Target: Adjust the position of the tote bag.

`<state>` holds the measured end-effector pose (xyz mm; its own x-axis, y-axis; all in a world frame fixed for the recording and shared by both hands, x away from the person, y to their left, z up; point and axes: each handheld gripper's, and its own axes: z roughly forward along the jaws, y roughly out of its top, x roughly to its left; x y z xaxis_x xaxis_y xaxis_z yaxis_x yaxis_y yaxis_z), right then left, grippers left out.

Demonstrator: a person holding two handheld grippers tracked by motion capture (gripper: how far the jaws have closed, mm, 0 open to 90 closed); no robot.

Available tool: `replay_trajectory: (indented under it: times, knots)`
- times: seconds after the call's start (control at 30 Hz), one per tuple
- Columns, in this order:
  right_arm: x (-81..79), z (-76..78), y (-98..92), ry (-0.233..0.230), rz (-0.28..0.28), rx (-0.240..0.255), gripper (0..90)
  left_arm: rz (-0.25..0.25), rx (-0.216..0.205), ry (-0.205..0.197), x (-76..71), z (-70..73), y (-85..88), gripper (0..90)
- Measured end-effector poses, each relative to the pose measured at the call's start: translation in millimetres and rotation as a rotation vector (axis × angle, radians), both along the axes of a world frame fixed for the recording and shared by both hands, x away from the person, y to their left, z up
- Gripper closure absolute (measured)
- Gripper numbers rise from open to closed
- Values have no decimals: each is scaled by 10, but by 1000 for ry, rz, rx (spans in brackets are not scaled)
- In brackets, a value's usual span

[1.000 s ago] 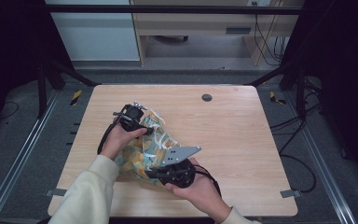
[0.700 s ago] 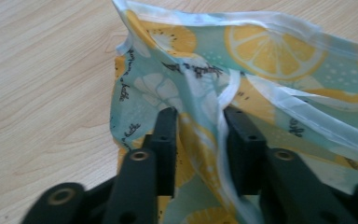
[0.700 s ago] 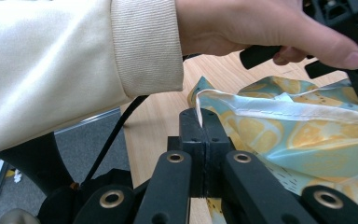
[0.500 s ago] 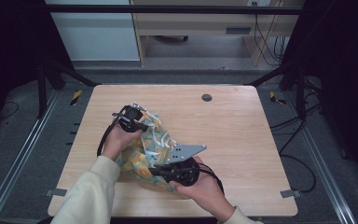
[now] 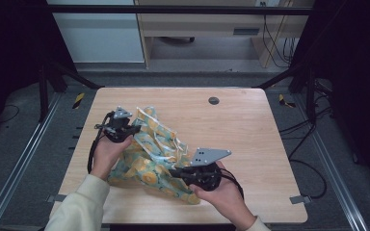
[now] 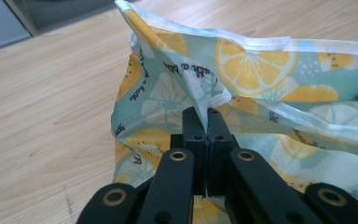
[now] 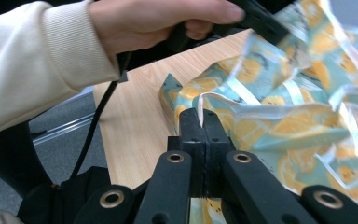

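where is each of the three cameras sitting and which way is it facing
High view: above the person's side of the table, facing forward and down; shows both forearms, the left gripper and right gripper.
Left gripper view: rides that gripper, looking along its shut jaws at the lemon-print cloth.
Right gripper view: rides that gripper, jaws shut on the cloth's edge, facing the other hand and sleeve.
Shared: all show cloth and tabletop.
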<state>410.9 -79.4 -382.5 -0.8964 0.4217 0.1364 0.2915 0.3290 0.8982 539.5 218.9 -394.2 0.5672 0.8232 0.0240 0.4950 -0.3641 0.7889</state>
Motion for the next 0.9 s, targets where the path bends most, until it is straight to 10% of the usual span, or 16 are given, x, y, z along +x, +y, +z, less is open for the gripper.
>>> replay_trajectory:
  times: [0.37,0.9]
  knots:
    - [-160,-4,-108,-12,2,22,900,26,-71,-130,-633,164,322,900]
    - [-428,-275,-20,41,97,17,900,36,-102,-164,-1372,-84,632,900]
